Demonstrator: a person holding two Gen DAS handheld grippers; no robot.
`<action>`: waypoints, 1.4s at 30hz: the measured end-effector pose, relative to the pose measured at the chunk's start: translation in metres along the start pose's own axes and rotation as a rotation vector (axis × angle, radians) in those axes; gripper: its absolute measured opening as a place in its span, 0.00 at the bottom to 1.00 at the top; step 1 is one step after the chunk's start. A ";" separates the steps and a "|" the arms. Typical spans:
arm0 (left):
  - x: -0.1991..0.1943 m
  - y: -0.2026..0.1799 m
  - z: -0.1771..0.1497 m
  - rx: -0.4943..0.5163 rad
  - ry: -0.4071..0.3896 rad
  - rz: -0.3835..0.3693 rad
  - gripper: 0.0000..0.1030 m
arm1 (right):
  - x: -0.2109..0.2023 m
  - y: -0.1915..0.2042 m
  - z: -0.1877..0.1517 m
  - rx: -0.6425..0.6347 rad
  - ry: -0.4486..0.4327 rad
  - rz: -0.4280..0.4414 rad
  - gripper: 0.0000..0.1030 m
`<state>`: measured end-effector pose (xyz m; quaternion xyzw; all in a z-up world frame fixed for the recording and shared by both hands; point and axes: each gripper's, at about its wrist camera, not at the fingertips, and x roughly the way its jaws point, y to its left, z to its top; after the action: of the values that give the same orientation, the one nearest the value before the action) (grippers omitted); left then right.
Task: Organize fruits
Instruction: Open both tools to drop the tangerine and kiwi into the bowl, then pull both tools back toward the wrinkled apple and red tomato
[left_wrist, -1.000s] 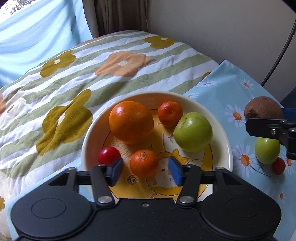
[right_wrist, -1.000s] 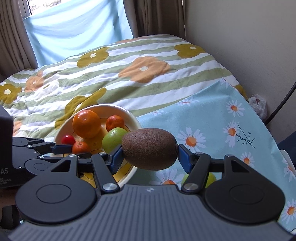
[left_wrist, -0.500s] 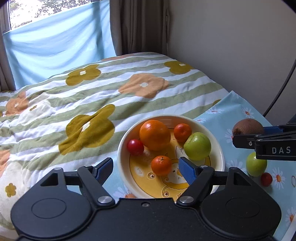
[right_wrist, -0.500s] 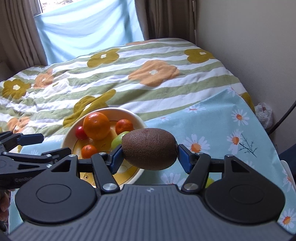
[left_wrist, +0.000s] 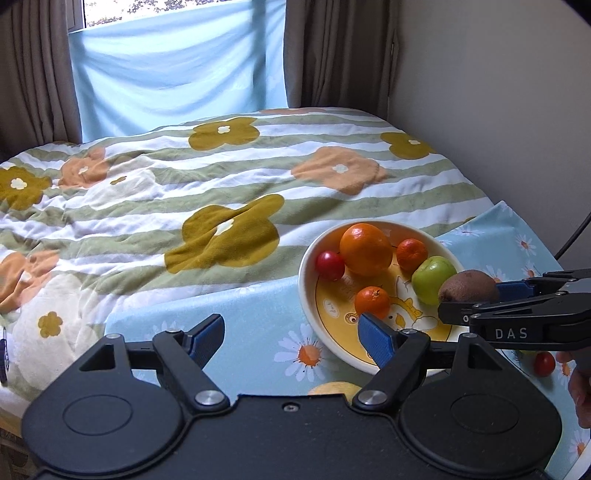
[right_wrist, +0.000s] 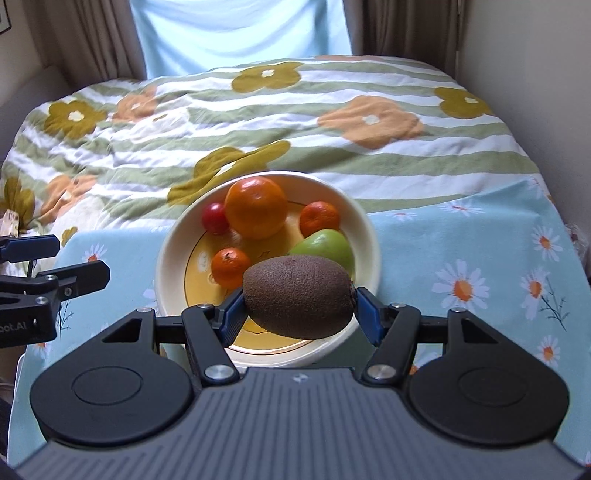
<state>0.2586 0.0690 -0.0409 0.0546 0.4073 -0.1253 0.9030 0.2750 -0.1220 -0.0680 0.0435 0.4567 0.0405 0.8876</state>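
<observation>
Holding a brown fuzzy oval kiwi (right_wrist: 299, 297) crosswise between our blue pads, our right gripper (right_wrist: 298, 309) hangs over the near rim of the round cream bowl (right_wrist: 168, 254) with a yellow cartoon bottom. Both pads press on the kiwi's ends, so the grip is firm. From the left wrist view we see the same kiwi (left_wrist: 468, 286) pinched in the right gripper (left_wrist: 476, 295) above the bowl's right side (left_wrist: 306, 280).

Our left gripper (left_wrist: 291, 338) is spread wide with nothing between its blue pads; its jaws have just been opening. It hovers over the light blue daisy-print cloth (left_wrist: 251, 314), with its right finger in front of the bowl's near edge.

Inside the bowl we see a large round orange (right_wrist: 255, 211), a small red cherry tomato (right_wrist: 215, 218) touching its left side, a small mandarin (right_wrist: 319, 218) toward the back right, a second small mandarin (right_wrist: 229, 267) at the front left, and a green apple (right_wrist: 325, 245) partly hidden behind the kiwi.

Outside the bowl, another small red tomato (left_wrist: 544, 363) lies on the cloth at the right, below the right gripper. Beneath the cloth spreads a green-and-white striped quilt with orange and mustard flowers (left_wrist: 221, 184).
</observation>
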 end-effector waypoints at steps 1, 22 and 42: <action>-0.001 0.001 -0.002 -0.007 0.000 0.002 0.81 | 0.003 0.001 -0.001 -0.002 0.007 0.005 0.75; 0.000 0.007 -0.012 -0.034 0.012 0.015 0.81 | 0.024 0.009 -0.012 -0.063 -0.012 0.018 0.94; -0.052 -0.001 -0.004 -0.067 -0.087 0.016 0.81 | -0.050 0.006 -0.005 -0.054 -0.131 -0.033 1.00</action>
<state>0.2217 0.0781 -0.0048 0.0224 0.3713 -0.1065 0.9221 0.2418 -0.1217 -0.0301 0.0147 0.3971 0.0353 0.9170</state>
